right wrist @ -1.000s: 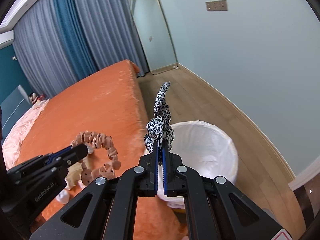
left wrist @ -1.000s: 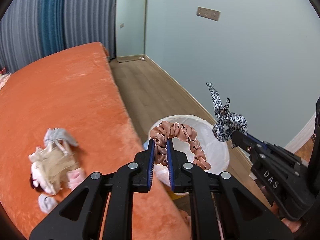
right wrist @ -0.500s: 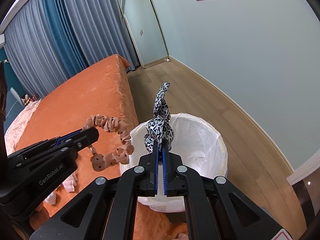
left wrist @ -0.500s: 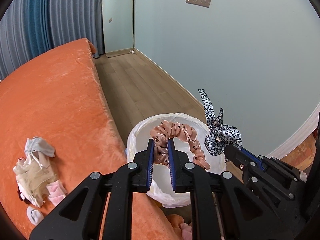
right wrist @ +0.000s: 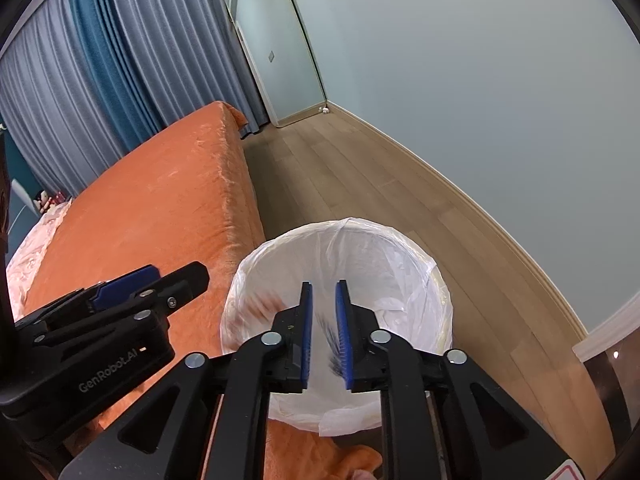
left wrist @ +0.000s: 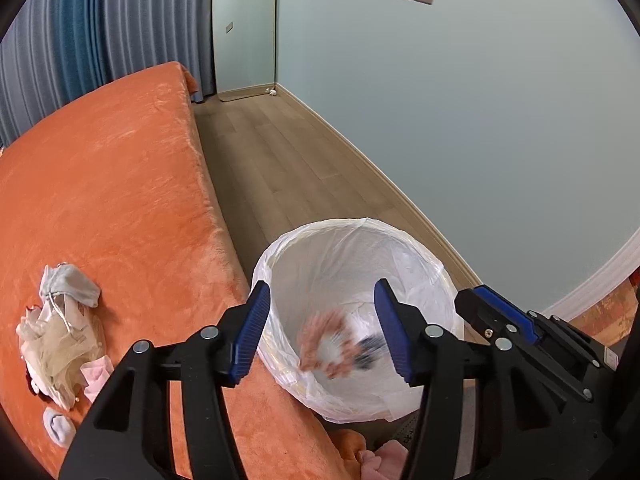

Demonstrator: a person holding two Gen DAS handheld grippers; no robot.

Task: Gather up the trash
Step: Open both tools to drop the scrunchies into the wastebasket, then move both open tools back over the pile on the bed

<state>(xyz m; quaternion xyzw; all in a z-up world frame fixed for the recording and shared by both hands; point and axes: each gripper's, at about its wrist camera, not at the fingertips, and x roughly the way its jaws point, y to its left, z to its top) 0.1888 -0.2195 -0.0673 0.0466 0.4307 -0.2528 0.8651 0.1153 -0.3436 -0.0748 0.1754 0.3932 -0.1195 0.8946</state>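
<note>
A bin lined with a white bag [left wrist: 348, 225] [right wrist: 349, 222] stands on the floor against the bed's edge. My left gripper [left wrist: 320, 291] hangs over it, its jaws opening wide with nothing between them. The pink dotted scrunchie [left wrist: 323, 345] [right wrist: 262, 303] is a blur falling inside the bin. My right gripper [right wrist: 323, 284] also hangs over the bin, its jaws opening by a narrow gap. The black-and-white leopard scrunchie [right wrist: 332, 344] [left wrist: 369, 351] streaks down between and below its pads, loose. Each gripper shows in the other's view: the right gripper [left wrist: 472, 300] and the left gripper [right wrist: 192, 276].
An orange bed [left wrist: 120, 184] [right wrist: 160, 200] fills the left. On it lies a pile of small cloth items [left wrist: 60, 332] with a grey sock [left wrist: 70, 285]. Wooden floor [left wrist: 280, 152] runs to a leaning mirror [right wrist: 276, 52]. The pale wall stands close on the right.
Both grippers sank closer over the bin and opened. The pink scrunchie left the left jaws and the leopard scrunchie left the right jaws; both are dropping into the bin.
</note>
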